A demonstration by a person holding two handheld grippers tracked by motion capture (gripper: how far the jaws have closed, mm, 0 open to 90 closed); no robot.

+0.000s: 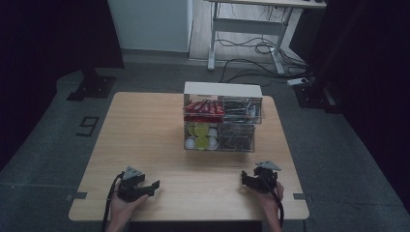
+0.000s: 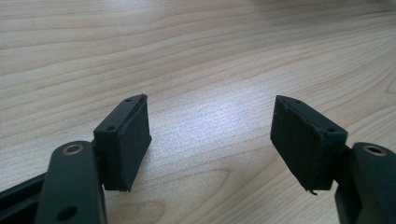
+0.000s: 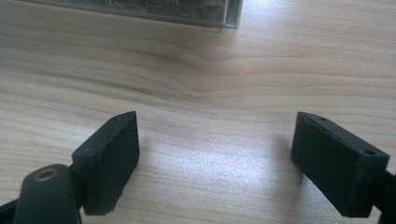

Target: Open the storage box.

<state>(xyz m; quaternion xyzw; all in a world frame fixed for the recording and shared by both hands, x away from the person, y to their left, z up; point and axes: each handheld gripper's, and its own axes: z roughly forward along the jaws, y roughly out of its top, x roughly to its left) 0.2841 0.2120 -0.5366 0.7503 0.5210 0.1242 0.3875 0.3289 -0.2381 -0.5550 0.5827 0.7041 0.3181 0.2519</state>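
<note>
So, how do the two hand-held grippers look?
Both the left gripper and the right gripper are black, each with a grey three-cornered plate on top and a black cable trailing back. Their jaws end in flat, rectangular black pads with worn edges.

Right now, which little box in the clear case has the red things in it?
The upper left compartment of the clear organizer. Below it sit yellow and white round things; both right compartments hold grey stuff.

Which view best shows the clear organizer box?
The high view: the whole clear organizer box stands mid-table with its filled compartments visible. The right gripper view catches its bottom corner; the left gripper view looks at bare table.
</note>
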